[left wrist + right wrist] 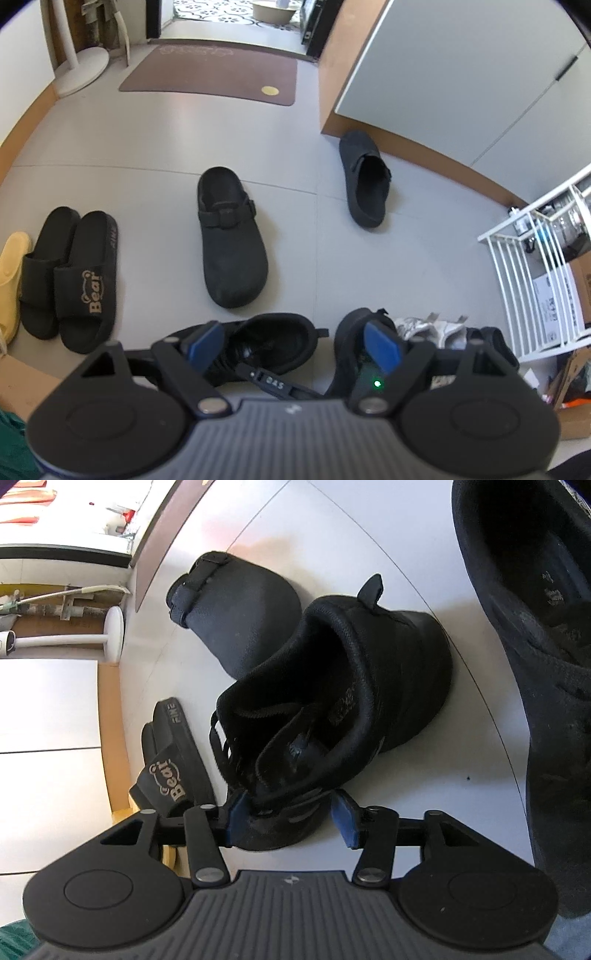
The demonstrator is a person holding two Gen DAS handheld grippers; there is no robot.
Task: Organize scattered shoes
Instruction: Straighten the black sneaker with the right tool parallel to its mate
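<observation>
In the left wrist view my left gripper (295,347) is open and empty, held above two black sneakers (273,343) on the grey floor. A black clog (231,236) lies ahead and its mate (365,179) lies by the cabinet base. A pair of black "Bear" slides (70,277) and a yellow slipper (11,280) sit at the left. In the right wrist view my right gripper (291,821) is open, its blue pads on either side of the toe of a black sneaker (332,701). A second sneaker (535,646) is at the right.
A brown doormat (210,74) lies by the far doorway. A white cabinet (461,74) with a wooden base stands at the right. A white wire rack (535,266) and cardboard boxes (569,369) are at the right. A white fan base (83,70) stands far left.
</observation>
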